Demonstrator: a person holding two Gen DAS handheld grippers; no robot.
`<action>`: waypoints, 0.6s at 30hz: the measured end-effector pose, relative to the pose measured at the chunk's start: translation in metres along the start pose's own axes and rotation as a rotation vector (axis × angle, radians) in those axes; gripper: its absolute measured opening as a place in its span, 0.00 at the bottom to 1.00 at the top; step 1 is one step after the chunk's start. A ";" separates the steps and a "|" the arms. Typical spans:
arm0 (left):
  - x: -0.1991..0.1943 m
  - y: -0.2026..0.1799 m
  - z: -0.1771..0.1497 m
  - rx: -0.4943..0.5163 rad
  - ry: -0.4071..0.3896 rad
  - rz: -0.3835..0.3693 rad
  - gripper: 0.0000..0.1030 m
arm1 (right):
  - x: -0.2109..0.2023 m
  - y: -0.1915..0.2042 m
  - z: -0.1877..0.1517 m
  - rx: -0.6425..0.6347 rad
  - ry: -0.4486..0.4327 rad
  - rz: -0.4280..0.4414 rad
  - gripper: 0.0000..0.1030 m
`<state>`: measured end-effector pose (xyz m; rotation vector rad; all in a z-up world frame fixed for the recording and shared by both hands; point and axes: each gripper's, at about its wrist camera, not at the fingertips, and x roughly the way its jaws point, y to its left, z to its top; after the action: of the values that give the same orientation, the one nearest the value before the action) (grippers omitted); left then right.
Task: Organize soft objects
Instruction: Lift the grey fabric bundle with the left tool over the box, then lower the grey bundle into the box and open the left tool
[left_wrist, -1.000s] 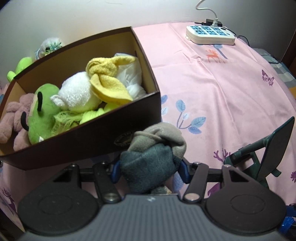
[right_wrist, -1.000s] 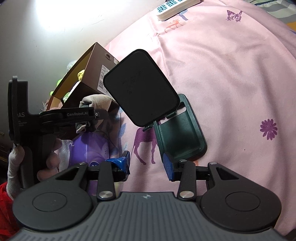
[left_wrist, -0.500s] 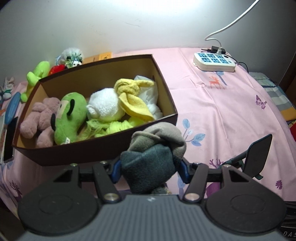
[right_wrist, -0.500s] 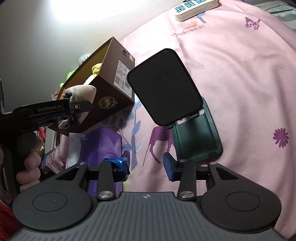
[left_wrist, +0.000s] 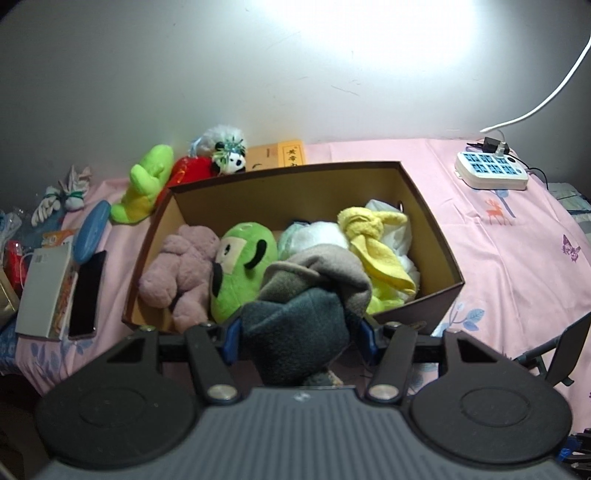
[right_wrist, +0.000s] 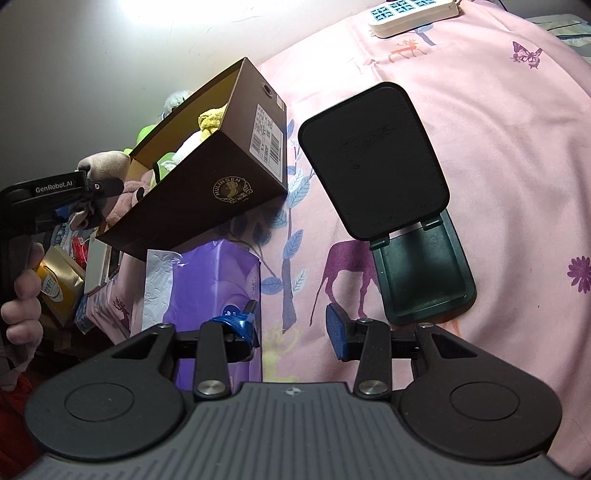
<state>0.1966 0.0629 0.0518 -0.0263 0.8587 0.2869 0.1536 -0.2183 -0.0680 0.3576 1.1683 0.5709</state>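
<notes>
Since the earlier frame the left gripper (left_wrist: 297, 334) has risen, clamping the grey sock bundle (left_wrist: 306, 295) above the near wall of the box (left_wrist: 436, 236), already holding several plush toys, so release remains, while the right gripper (right_wrist: 293, 334) waits empty, partly open.

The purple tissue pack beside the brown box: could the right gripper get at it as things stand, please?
Probably yes. The right gripper is open and empty, and the purple tissue pack lies just ahead of its left finger on the pink sheet, uncovered; the brown box only borders its far end.
</notes>
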 end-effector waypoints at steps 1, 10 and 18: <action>0.002 0.003 0.002 0.003 -0.003 0.005 0.57 | 0.000 0.001 -0.001 0.002 -0.002 -0.003 0.23; 0.021 0.022 0.013 0.026 -0.021 0.011 0.57 | -0.002 0.010 -0.014 0.044 -0.031 -0.045 0.23; 0.043 0.025 0.022 0.048 -0.033 -0.022 0.58 | -0.007 0.014 -0.024 0.095 -0.080 -0.093 0.23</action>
<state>0.2328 0.1000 0.0359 0.0135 0.8314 0.2460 0.1265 -0.2118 -0.0642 0.4012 1.1315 0.4177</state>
